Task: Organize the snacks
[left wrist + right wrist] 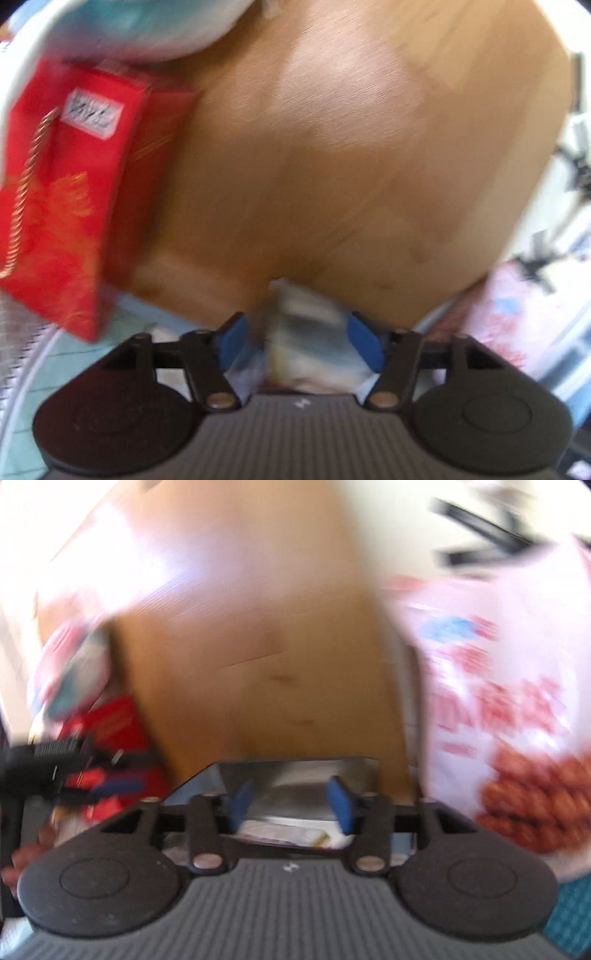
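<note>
A brown cardboard box (332, 166) filled the middle of both wrist views, and everything was blurred by motion. In the left wrist view, the left gripper (297, 321) was seen at the near edge of the box with its blue pads (364, 343) set apart and a small pale snack packet (306, 339) between them. One pad seemed to lie against the packet's edge, but whether the packet was actually clamped could not be told through the blur. To the left of the box a red gift bag (74, 203) with a gold cord handle and a white label was seen upright against its side, and a white and teal bag (147, 29) was seen beyond the red bag. In the right wrist view, the right gripper (290, 786) was held at the near edge of the box with its jaws parted and nothing pressed between the pads. A silver foil packet (303, 768), wider than the gap, was seen just past the fingertips against the box. A large white snack bag (517, 701) printed in red was seen just right of the box.
</note>
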